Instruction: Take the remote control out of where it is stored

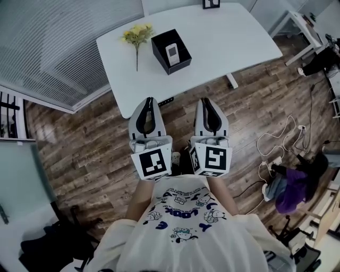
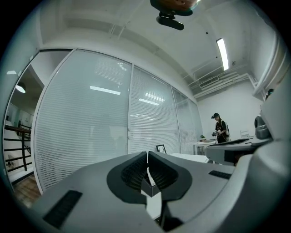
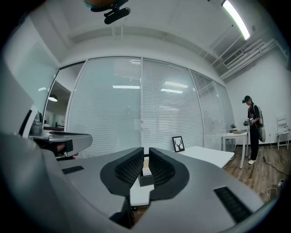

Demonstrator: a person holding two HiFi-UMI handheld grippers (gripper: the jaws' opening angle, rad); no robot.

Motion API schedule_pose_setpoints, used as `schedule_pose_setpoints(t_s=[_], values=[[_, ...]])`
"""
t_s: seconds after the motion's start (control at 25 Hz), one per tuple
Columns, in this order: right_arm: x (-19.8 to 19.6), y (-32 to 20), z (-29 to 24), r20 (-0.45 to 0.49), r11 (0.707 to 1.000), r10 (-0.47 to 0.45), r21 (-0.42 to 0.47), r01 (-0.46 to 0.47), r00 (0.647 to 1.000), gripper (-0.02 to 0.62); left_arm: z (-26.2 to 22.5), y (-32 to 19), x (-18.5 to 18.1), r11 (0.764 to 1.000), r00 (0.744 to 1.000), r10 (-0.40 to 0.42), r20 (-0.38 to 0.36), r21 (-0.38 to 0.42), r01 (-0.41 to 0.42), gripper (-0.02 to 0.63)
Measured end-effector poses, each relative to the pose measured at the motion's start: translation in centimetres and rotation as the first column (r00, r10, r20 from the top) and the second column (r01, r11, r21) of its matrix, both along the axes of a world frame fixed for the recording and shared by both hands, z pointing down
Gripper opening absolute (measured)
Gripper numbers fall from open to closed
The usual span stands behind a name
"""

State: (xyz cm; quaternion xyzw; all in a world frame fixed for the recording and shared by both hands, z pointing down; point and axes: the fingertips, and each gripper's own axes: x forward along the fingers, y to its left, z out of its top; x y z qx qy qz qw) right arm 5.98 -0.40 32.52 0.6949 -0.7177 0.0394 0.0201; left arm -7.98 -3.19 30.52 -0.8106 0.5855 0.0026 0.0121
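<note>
While both grippers point level toward the white, round-cornered surface (image 1: 234, 37), neither one touches anything on it. The left gripper (image 1: 150, 101) has its jaws pressed fully together, tip against tip, with nothing held. The right gripper (image 1: 207, 100), close beside it, is closed down to a thin slit and is just as empty. The small white remote control (image 1: 172, 52) lies inside an open black rectangular box (image 1: 179, 67) near the middle of the surface, well apart from both grippers. A bunch of yellow flowers (image 1: 136, 33) lies just to the left of the box, and a small black-framed picture (image 1: 211, 3) stands at the far edge. In the right gripper view the box (image 3: 146, 181) shows low between the jaws. Dark wooden plank floor (image 1: 95, 143) lies under the grippers, and a frosted glass wall with blinds (image 3: 136, 123) stands behind the surface.
</note>
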Motion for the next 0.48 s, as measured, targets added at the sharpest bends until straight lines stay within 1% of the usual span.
schedule_pose_setpoints(t_s=[0.2, 0.48], values=[[0.9, -2.2, 1.0, 0.004, 1.0, -0.003, -0.021, 0.003, 1.0, 0.051, 1.1, -1.8, 0.8, 1.0, 1.0, -0.006, 0.012, -0.02, 0.006, 0.023], [1.1, -7.7, 1.6, 0.002, 0.997, -0.064, -0.033, 0.064, 0.998, 0.051, 1.9, -6.4, 1.2, 0.997, 0.998, -0.061, 0.008, -0.044, 0.062, 0.023]])
